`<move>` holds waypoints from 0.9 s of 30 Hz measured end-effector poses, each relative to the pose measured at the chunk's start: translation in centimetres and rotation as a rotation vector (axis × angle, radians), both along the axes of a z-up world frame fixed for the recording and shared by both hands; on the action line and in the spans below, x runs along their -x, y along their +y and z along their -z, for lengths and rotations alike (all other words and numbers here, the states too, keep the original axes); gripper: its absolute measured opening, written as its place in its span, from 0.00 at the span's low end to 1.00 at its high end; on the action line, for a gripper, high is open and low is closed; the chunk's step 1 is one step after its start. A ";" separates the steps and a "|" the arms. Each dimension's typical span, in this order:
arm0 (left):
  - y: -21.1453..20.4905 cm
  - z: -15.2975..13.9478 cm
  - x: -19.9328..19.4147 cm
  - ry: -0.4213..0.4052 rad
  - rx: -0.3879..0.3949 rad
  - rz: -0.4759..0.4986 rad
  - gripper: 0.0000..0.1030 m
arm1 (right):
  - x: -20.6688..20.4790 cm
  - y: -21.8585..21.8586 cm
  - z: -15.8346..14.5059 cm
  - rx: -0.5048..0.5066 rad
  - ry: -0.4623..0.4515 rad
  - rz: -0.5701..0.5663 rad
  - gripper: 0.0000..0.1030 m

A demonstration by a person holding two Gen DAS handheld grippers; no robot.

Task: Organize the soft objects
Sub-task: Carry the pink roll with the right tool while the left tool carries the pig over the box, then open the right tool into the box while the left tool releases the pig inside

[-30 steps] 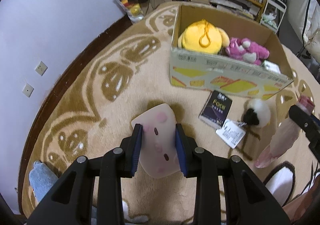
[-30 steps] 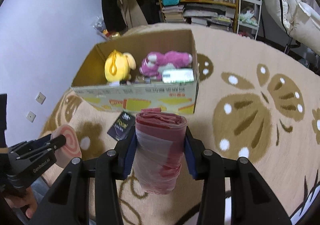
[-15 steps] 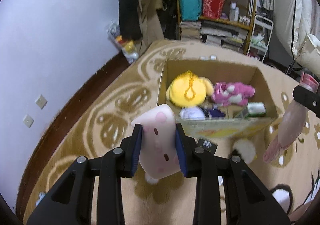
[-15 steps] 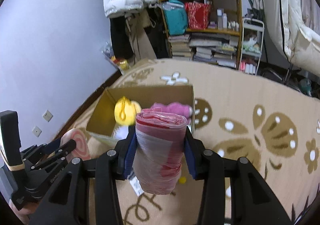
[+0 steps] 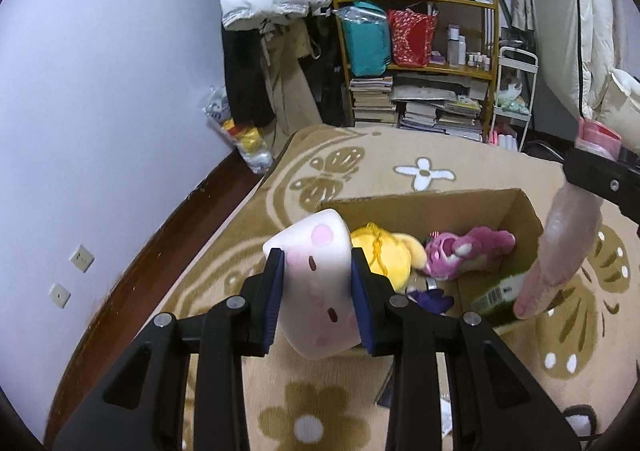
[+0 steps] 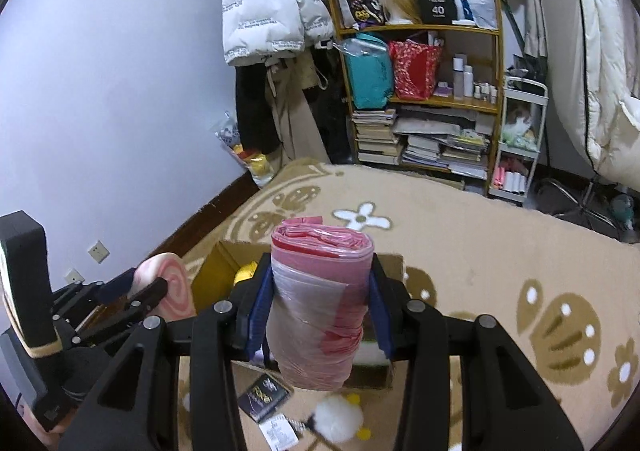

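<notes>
We hold a soft, pale pink block-shaped squishy toy (image 5: 316, 287) printed with darker pink blotches and small dark marks; from the side, in the right wrist view, its end face shows a pink and cream spiral (image 6: 172, 291). The left gripper (image 5: 316, 291) has its blue-padded jaws closed on the toy's two flanks, so the toy hangs in the air above the near left corner of the open brown cardboard box (image 5: 520, 211). Its top end rises past the fingertips and its bottom end juts out below them.

The right gripper (image 6: 318, 311) is clamped on a roll of thin pink plastic bags wrapped in clear film (image 6: 320, 307). The roll stands upright between the pads, its crinkled top above them, and it hangs over the box's near edge (image 6: 224, 251). In the left wrist view the same roll (image 5: 560, 247) droops at the box's right edge.

Inside the box lie a round yellow plush toy with a cord loop (image 5: 384, 251) and, just right of it, a magenta plush bear lying on its side (image 5: 468, 251). A green carton with a barcode (image 5: 500, 291) sits at the box's near right corner, and a small dark purple item (image 5: 432, 297) lies in front of the plush toys.

The box rests on a beige rug patterned with brown butterflies and white flowers (image 6: 480, 235). On the rug, before the box's near side, lie a small black packet (image 6: 264, 397), a white paper tag (image 6: 280, 431) and a white fluffy pompom (image 6: 340, 417).
</notes>
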State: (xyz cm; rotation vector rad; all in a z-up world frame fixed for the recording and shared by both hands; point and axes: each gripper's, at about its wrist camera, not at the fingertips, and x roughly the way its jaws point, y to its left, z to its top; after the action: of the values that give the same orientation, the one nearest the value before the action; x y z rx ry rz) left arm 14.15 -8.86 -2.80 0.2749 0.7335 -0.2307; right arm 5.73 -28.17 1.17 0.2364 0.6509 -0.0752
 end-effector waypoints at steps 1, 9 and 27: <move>-0.3 0.1 -0.3 -0.007 -0.003 0.008 0.30 | -0.4 0.1 0.2 0.003 -0.006 -0.007 0.45; -1.7 1.9 -1.1 -0.014 -0.001 0.049 0.30 | -3.3 0.5 3.5 -0.024 0.048 -0.027 0.45; -2.2 4.7 -2.3 0.070 0.029 0.036 0.62 | -4.1 -1.7 7.9 -0.134 0.182 0.001 0.64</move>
State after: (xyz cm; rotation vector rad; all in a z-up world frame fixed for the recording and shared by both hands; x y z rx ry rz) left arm 16.47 -11.09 -7.48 0.2532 0.7944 -0.2857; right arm 9.87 -29.91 -6.75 0.3620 0.8381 -0.0549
